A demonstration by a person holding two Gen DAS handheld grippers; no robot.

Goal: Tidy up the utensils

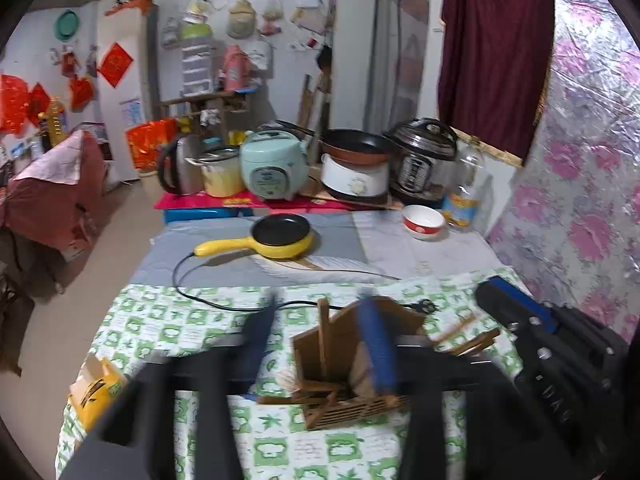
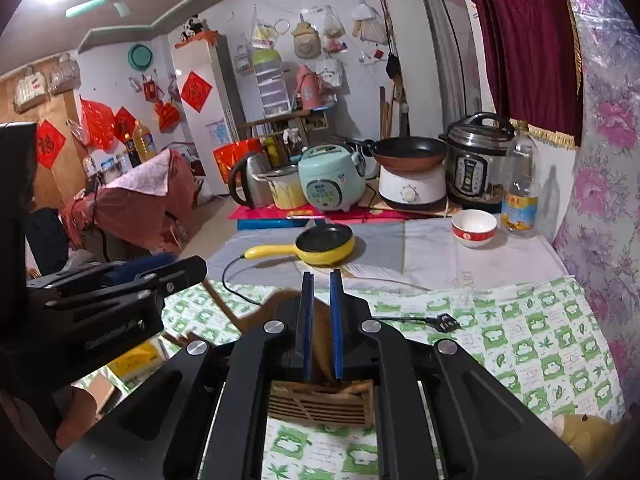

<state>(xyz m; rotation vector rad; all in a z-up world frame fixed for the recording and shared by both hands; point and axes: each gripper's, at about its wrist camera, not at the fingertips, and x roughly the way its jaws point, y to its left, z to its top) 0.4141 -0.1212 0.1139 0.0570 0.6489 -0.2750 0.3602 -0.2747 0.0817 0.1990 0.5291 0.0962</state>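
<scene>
A brown wooden utensil holder (image 1: 336, 360) with a slatted side stands on the green-patterned tablecloth (image 1: 168, 320). Pale stick ends (image 1: 288, 380) poke out of its lower part. My left gripper (image 1: 318, 340) is open and blurred. Its left finger is clear of the holder and its blue-padded right finger (image 1: 378, 348) crosses in front of it. In the right wrist view my right gripper (image 2: 322, 280) has its blue pads nearly together, with a wooden wall of the holder (image 2: 320, 404) filling the narrow gap. The right gripper's body (image 1: 540, 340) shows at the right of the left wrist view.
A yellow electric pan (image 1: 284, 236) lies further back, its black cord ending in a plug (image 1: 424, 306) by the holder. A red-and-white bowl (image 1: 424, 222) and an oil bottle (image 1: 466, 196) stand back right, with cookers behind. A yellow carton (image 1: 96, 392) sits at the front left edge.
</scene>
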